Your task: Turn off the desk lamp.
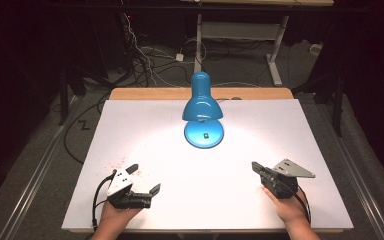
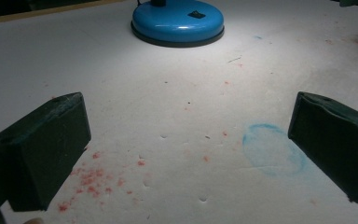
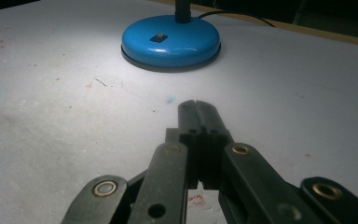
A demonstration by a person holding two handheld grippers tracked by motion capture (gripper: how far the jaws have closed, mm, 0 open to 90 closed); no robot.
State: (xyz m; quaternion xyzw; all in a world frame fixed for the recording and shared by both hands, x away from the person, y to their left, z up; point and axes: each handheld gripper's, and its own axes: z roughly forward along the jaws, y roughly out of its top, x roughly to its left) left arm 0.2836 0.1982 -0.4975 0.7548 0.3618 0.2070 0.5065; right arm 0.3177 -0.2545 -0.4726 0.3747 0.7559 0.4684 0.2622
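Observation:
A blue desk lamp (image 1: 202, 102) stands lit at the back middle of the white table (image 1: 290, 130), its round base (image 2: 177, 21) (image 3: 171, 39) carrying a small switch. My left gripper (image 1: 144, 179) lies near the front left edge, held by a hand, jaws spread wide with nothing between them (image 2: 189, 144). My right gripper (image 1: 256, 167) rests near the front right, jaws pressed together and empty (image 3: 197, 105), pointing toward the lamp base.
Red specks (image 2: 93, 179) and a faint blue ring stain (image 2: 272, 149) mark the board near the left gripper. A wooden strip (image 1: 155, 93) edges the table's far side. Cables (image 1: 145, 55) and a desk frame (image 1: 275, 50) sit on the dark floor behind.

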